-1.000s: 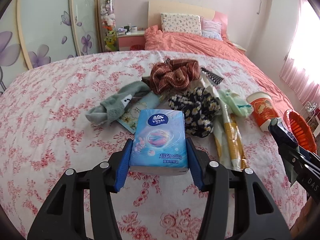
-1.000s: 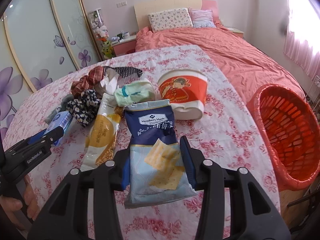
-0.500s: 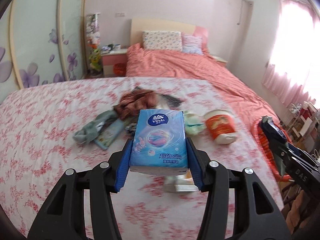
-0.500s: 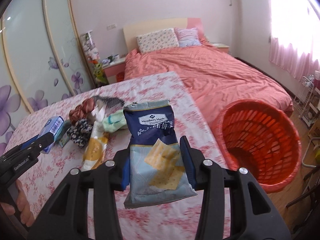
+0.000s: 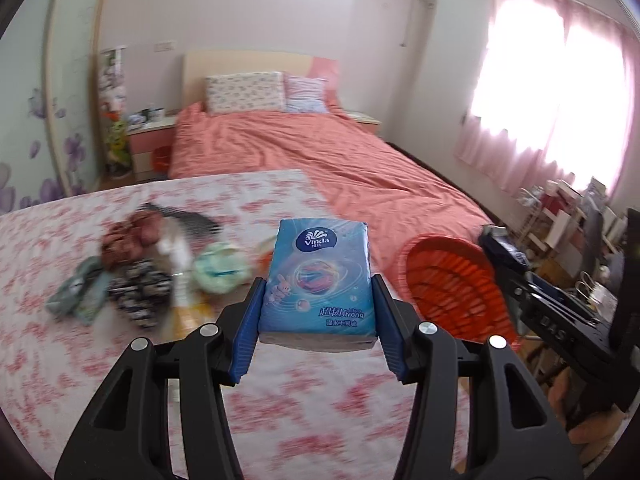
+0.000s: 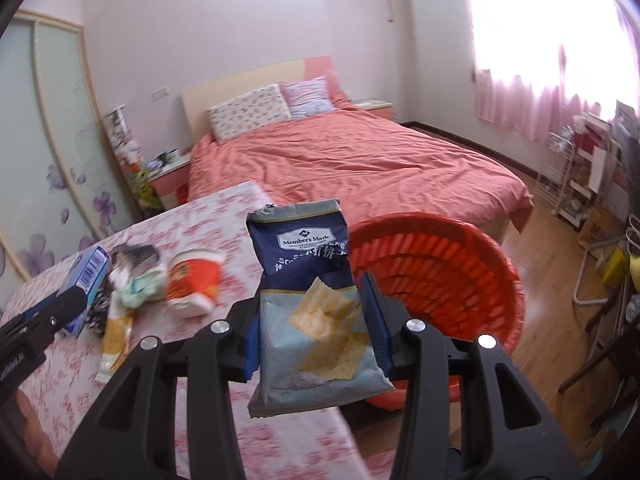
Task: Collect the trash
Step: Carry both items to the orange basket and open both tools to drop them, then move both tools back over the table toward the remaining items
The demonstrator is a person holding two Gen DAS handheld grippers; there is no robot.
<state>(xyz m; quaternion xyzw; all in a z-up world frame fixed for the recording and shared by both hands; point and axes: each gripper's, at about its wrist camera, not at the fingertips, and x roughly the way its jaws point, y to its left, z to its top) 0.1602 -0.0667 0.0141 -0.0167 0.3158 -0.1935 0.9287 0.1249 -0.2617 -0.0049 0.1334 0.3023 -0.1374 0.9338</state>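
My left gripper [image 5: 318, 312] is shut on a blue Vinda tissue pack [image 5: 318, 280] and holds it above the floral table [image 5: 280, 420]. My right gripper [image 6: 312, 332] is shut on a blue Member's Mark cracker bag [image 6: 312, 320], raised at the table's right edge beside the orange basket [image 6: 440, 276]. The basket also shows in the left wrist view [image 5: 452, 288], with the right gripper [image 5: 516, 276] over its far side. The left gripper with the tissue pack [image 6: 86, 280] shows at the left of the right wrist view.
On the table lie a red paper cup [image 6: 192, 280], a yellow wrapper [image 6: 114, 336], a pale green wad [image 5: 218, 270], a dark floral cloth [image 5: 138, 292], a brown scrunchie [image 5: 128, 240] and a grey sock [image 5: 72, 288]. A bed [image 5: 320, 152] stands behind; a rack [image 6: 576, 176] stands right.
Both grippers have risen and swung right toward the basket, each still holding its item. The pile on the table now lies lower and further left in both views.
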